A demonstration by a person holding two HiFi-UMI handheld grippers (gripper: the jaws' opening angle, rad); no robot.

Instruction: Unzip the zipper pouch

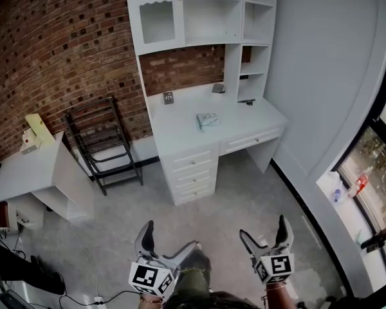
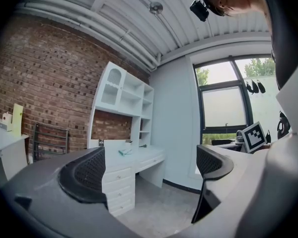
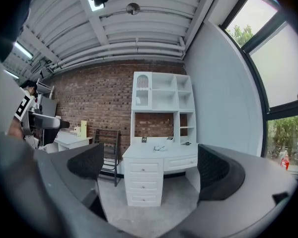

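Both idle: left gripper (image 1: pixel 168 240) fingers (image 2: pixel 84 175) spread, nothing between; right gripper (image 1: pixel 265 232) fingers (image 3: pixel 216 175) spread too, empty. Pouch (image 1: pixel 207 120) lies on white surface (image 1: pixel 180 134), well ahead of both fingers.

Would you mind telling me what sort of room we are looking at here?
Likely a study or home-office room: a white desk with drawers under a shelf hutch, a brick wall, and a large window.
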